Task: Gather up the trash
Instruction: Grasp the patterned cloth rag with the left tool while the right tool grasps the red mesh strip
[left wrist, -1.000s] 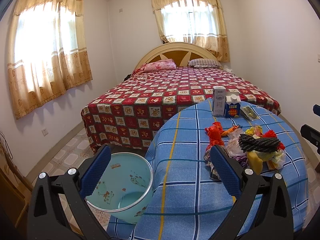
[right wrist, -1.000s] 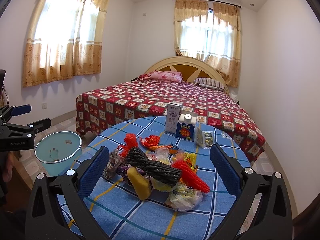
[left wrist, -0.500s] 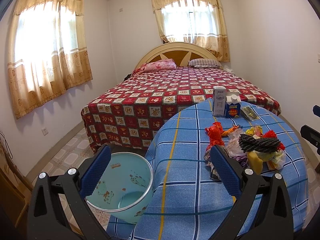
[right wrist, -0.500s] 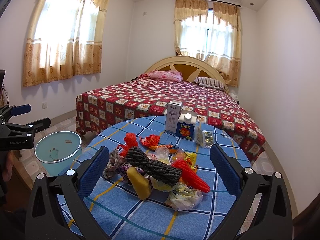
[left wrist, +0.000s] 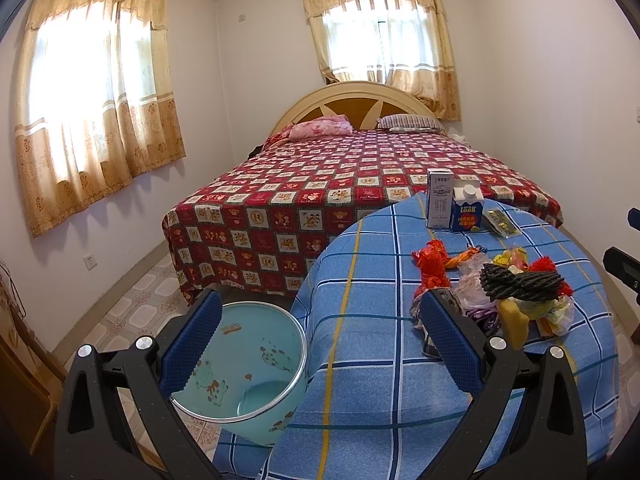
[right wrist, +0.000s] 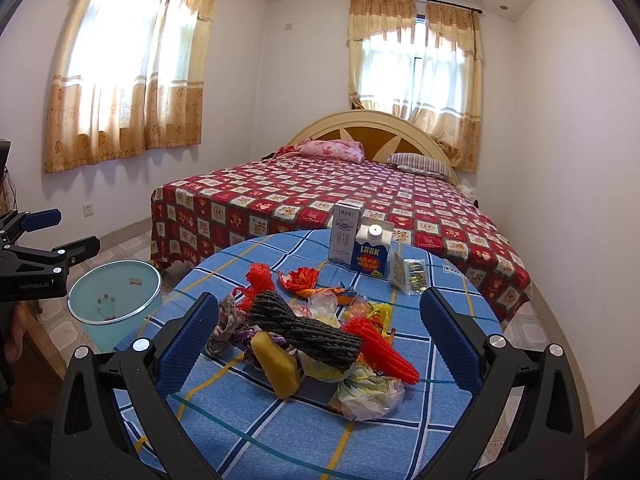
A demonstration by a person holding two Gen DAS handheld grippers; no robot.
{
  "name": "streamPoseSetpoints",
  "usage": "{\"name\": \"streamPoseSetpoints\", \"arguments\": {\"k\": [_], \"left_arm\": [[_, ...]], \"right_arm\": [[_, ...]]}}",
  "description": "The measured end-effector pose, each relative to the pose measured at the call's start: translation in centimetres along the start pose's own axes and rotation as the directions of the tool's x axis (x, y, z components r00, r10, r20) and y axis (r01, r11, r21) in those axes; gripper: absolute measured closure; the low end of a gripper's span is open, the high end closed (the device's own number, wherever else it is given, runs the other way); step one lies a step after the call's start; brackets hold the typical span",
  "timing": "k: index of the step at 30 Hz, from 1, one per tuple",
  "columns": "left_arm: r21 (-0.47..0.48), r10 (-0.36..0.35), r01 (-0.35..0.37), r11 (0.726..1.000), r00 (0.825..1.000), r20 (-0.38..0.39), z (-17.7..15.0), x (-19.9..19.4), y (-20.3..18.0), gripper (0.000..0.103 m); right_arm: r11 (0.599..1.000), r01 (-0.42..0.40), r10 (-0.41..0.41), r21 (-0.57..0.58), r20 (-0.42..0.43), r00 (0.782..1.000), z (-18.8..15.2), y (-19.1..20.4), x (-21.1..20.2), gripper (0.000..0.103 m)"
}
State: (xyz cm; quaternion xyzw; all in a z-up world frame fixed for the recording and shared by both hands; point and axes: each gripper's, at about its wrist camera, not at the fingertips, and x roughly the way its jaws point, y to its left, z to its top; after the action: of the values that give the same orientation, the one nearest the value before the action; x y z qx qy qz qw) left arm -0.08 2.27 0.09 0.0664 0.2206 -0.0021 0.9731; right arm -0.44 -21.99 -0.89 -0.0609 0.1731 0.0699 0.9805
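A heap of trash lies on the round table with the blue checked cloth (right wrist: 280, 432): a dark grey rope bundle (right wrist: 308, 326), a yellow sponge (right wrist: 276, 364), red paper pieces (right wrist: 380, 352), crumpled plastic bags (right wrist: 368, 392). The heap also shows in the left wrist view (left wrist: 516, 292). A light blue trash bin (left wrist: 240, 368) stands on the floor left of the table; it also shows in the right wrist view (right wrist: 116, 300). My right gripper (right wrist: 316, 344) is open and empty, just before the heap. My left gripper (left wrist: 320, 344) is open and empty, above the table's left edge and the bin.
Two cartons (right wrist: 360, 248) and a small packet (right wrist: 412, 276) stand at the table's far side. A bed with a red patterned cover (right wrist: 320, 200) lies right behind the table. Tiled floor (left wrist: 132, 312) runs left of the bed, and a wooden piece stands at far left (left wrist: 20, 368).
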Motion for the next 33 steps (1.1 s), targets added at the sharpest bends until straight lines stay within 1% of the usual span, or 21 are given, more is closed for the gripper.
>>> {"name": "streamPoseSetpoints", "arguments": {"k": [7, 13, 17, 24, 26, 28, 29, 31, 33], "left_arm": [[0.007, 0.001, -0.001, 1.000, 0.999, -0.049, -1.3, 2.4, -0.5, 0.006], [0.024, -0.010, 0.013, 1.000, 0.993, -0.121, -3.5, 6.1, -1.9, 0.006], [0.041, -0.034, 0.041, 0.998, 0.986, -0.161, -4.8, 8.4, -3.8, 0.006], [0.066, -0.107, 0.120, 0.991, 0.979, -0.171, -5.0, 10.7, -7.9, 0.006], [0.078, -0.118, 0.133, 0.988, 0.978, -0.173, -5.1, 11.5, -9.1, 0.006], [0.086, -0.124, 0.143, 0.986, 0.973, -0.196, -5.5, 12.6, -10.0, 0.007], [0.086, -0.132, 0.153, 0.984, 0.968, -0.212, -5.7, 13.1, -10.3, 0.009], [0.075, -0.149, 0.172, 0.982, 0.957, -0.248, -6.0, 14.3, -10.7, 0.015], [0.061, -0.175, 0.198, 0.978, 0.948, -0.267, -6.4, 14.9, -10.8, 0.031]], "right_arm": [[0.999, 0.033, -0.032, 0.011, -0.036, 0.999, -1.8, -1.1, 1.8, 0.005], [0.995, 0.094, -0.089, 0.033, -0.112, 0.990, -4.3, -3.5, 4.8, 0.005], [0.989, 0.140, -0.132, 0.042, -0.153, 0.979, -6.0, -5.1, 6.5, 0.005], [0.977, 0.208, -0.195, 0.051, -0.197, 0.961, -8.1, -7.6, 8.2, 0.005], [0.973, 0.224, -0.209, 0.050, -0.204, 0.956, -8.7, -8.2, 8.7, 0.005], [0.972, 0.229, -0.213, 0.053, -0.215, 0.953, -9.1, -8.6, 9.2, 0.005], [0.971, 0.231, -0.213, 0.056, -0.221, 0.952, -9.2, -8.8, 9.4, 0.005], [0.972, 0.228, -0.209, 0.061, -0.231, 0.950, -9.6, -9.2, 9.8, 0.005], [0.972, 0.226, -0.206, 0.060, -0.238, 0.949, -9.9, -9.3, 10.0, 0.005]]}}
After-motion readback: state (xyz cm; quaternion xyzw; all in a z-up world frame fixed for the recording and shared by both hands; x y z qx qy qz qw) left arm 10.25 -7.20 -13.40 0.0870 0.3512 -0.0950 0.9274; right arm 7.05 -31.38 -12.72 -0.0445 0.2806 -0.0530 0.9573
